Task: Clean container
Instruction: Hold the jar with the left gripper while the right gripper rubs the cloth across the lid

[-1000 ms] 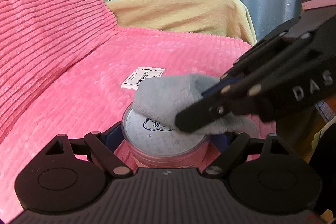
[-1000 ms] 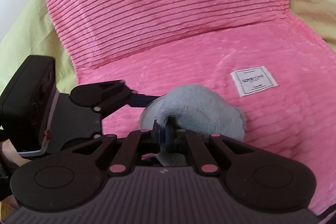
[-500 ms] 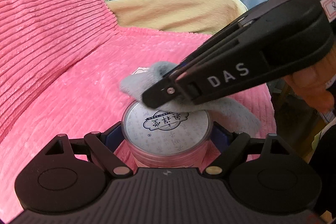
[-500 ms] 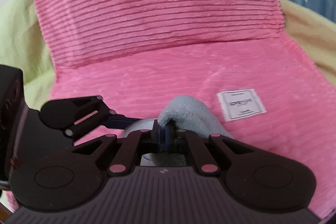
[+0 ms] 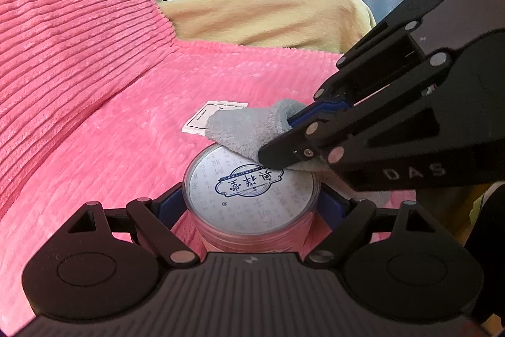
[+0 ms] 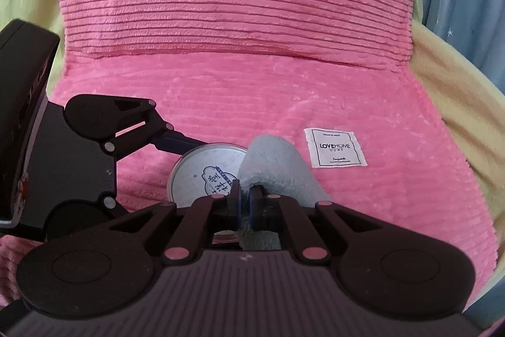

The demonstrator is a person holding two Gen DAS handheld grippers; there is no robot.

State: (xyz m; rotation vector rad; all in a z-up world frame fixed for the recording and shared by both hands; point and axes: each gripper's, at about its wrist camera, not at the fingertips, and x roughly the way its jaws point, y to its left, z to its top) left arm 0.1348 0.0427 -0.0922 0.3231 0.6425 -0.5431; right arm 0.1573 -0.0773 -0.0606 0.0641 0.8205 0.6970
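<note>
1. Left wrist view: your left gripper (image 5: 251,207) sits at lower centre of the frame, its jaws closed on both sides of the round container (image 5: 251,195), holding it upright above the pink blanket (image 5: 94,122). Your right gripper (image 5: 296,128) enters from the right edge with its jaws pinched on the grey cloth (image 5: 249,128), which rests on the far right part of the printed lid. The near and left portions of the lid lie bare. I judge the wiping under way and unfinished; the side wall looks untouched. No dirt can be made out, so cleanliness cannot be confirmed.

2. Right wrist view: the right gripper (image 6: 244,199) at centre has its jaws nearly together with the cloth (image 6: 274,169) bunched between and beyond them. The container (image 6: 205,171) lies left of the cloth, held by the left gripper (image 6: 202,157) from the left edge. Only this view reads the white label (image 6: 334,149) legibly and shows the backrest; only the first shows the left jaws' hold and the pink wall under the lid.
</note>
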